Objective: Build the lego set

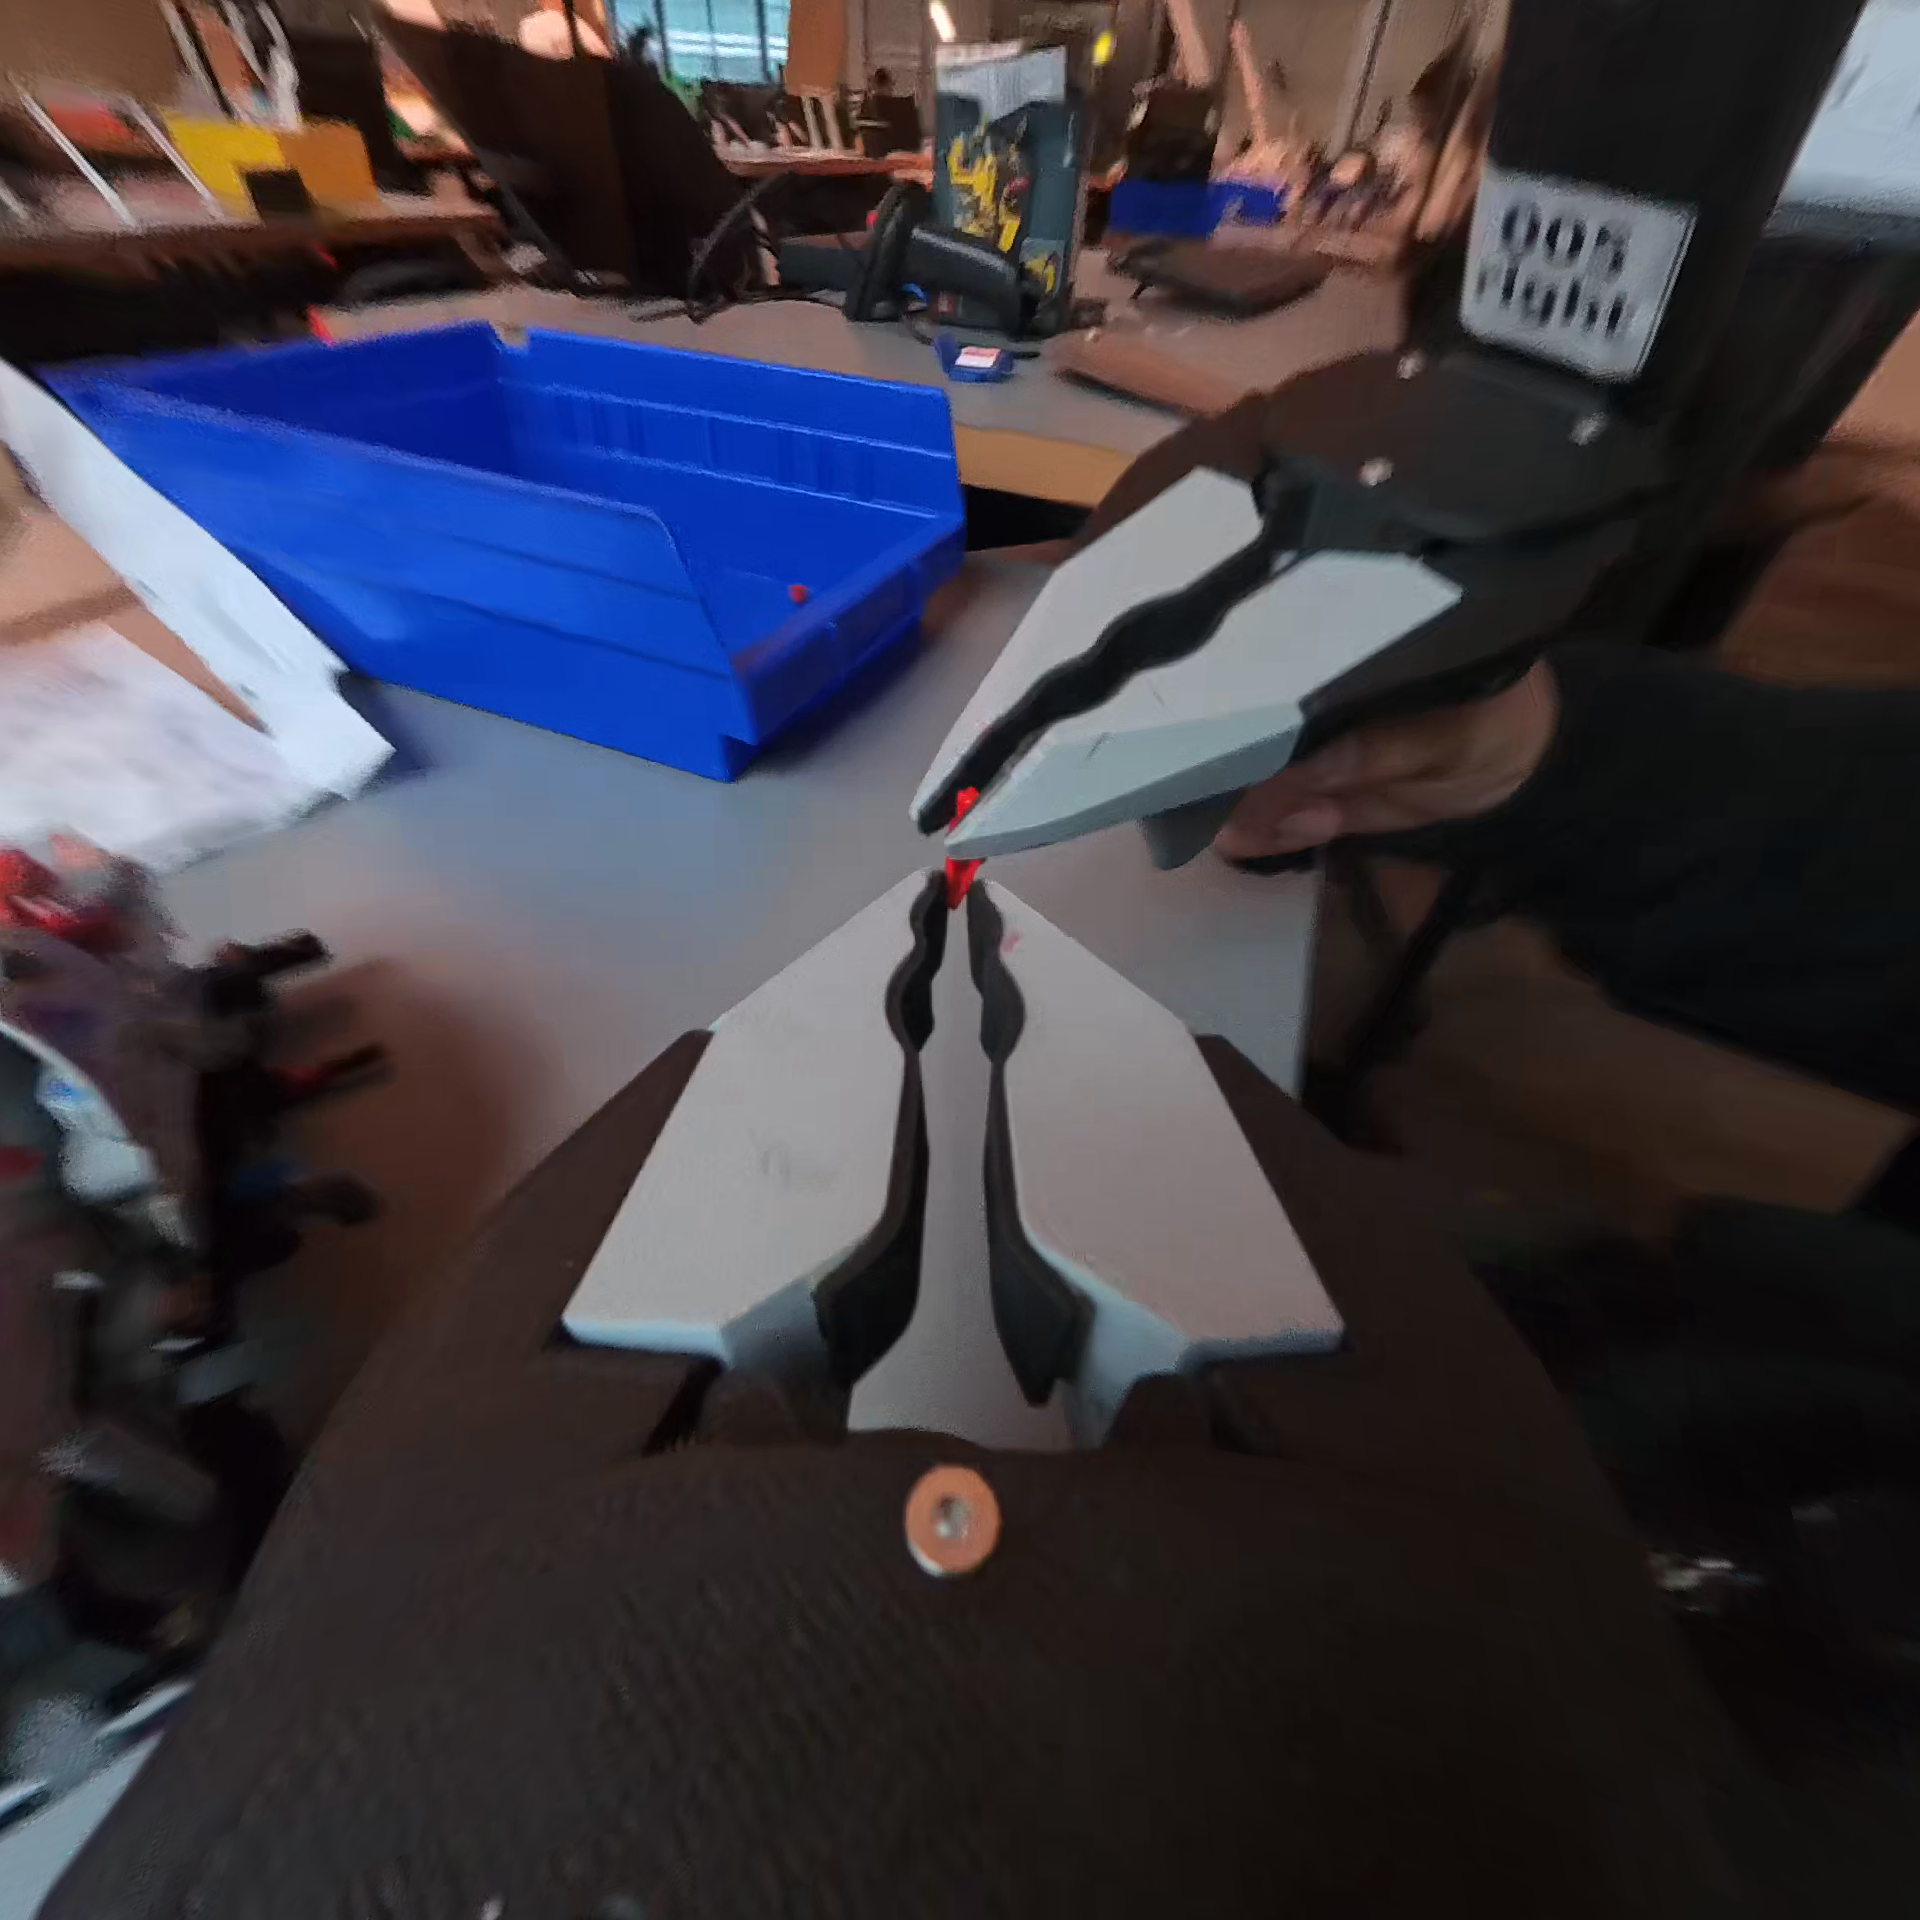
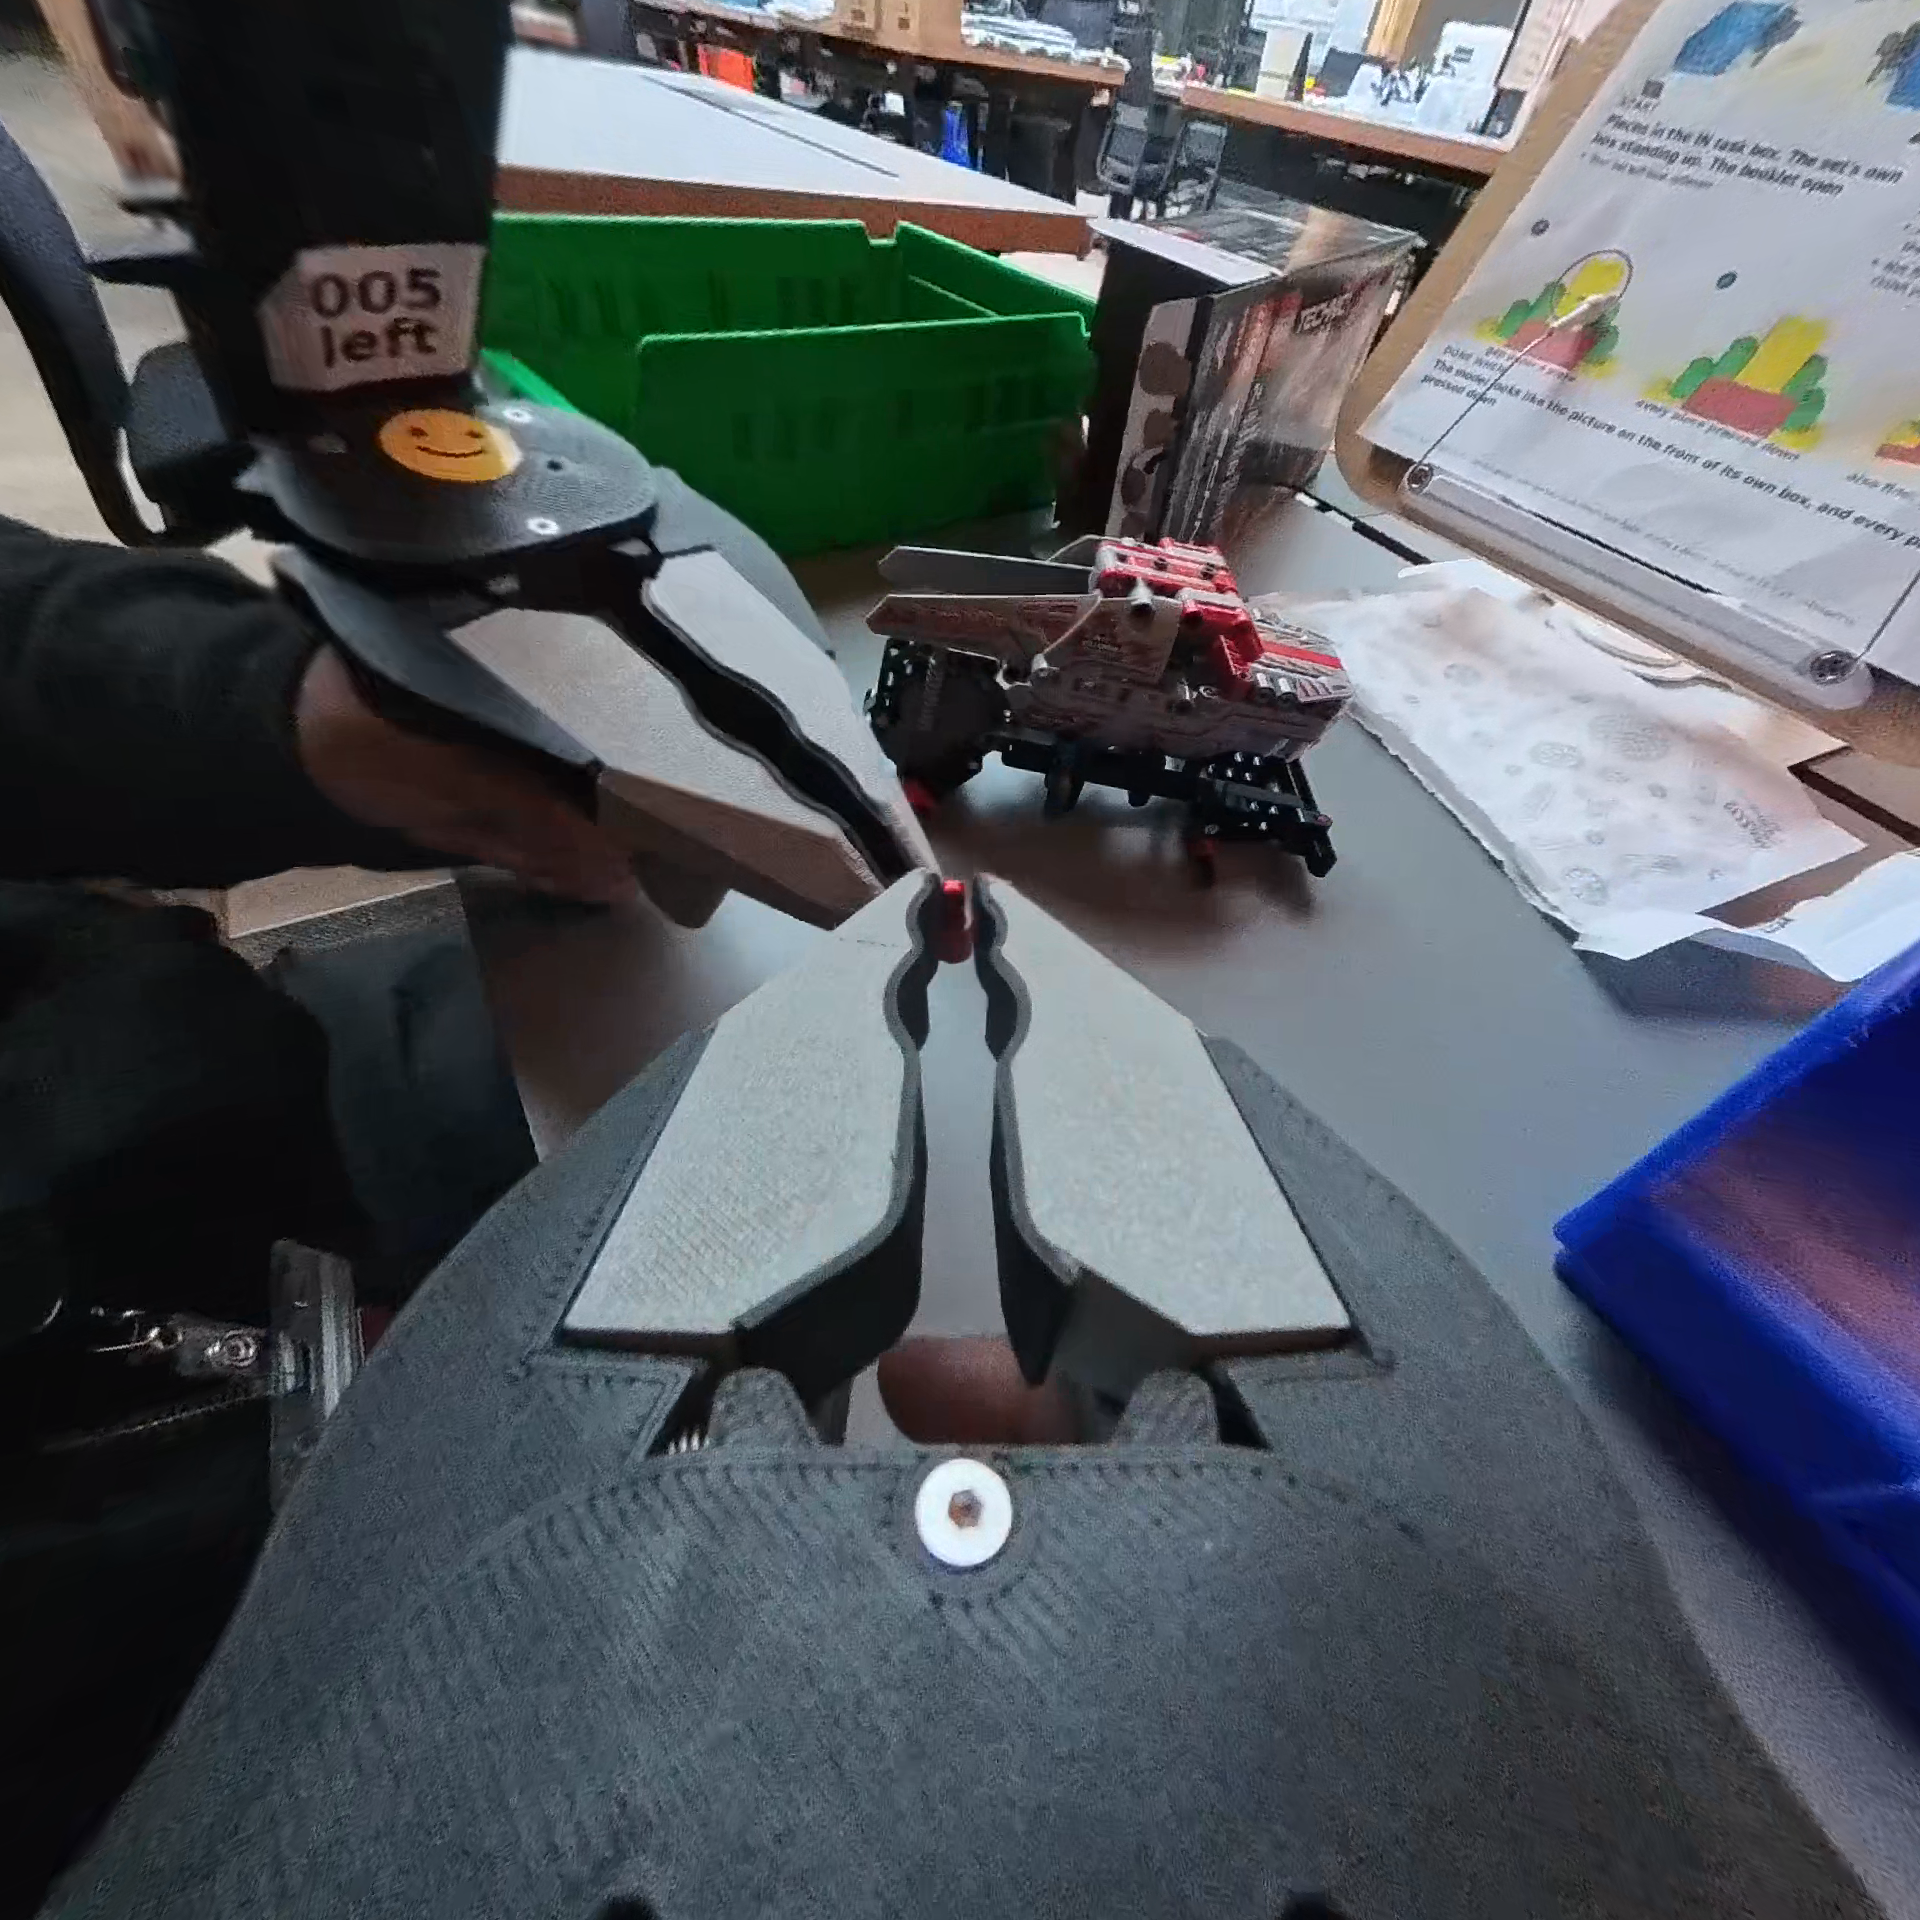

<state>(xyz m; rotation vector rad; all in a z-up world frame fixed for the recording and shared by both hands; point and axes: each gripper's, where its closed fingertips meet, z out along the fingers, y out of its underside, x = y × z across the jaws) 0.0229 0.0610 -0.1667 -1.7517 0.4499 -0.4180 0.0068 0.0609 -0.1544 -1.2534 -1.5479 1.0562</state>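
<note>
Left wrist view: at mid-frame the left gripper (image 1: 954, 891) pinches a small red piece (image 1: 958, 881), tip to tip with the right gripper (image 1: 958, 816), which clamps a second red bit (image 1: 966, 802) just above it. In the right wrist view, the right gripper's (image 2: 951, 914) red pin (image 2: 952, 928) stands upright, touching the left gripper (image 2: 914, 868) at its upper left. The half-built model (image 2: 1101, 686) waits beyond, upper centre, nearer neither tool; the 2 pieces likely join first.
</note>
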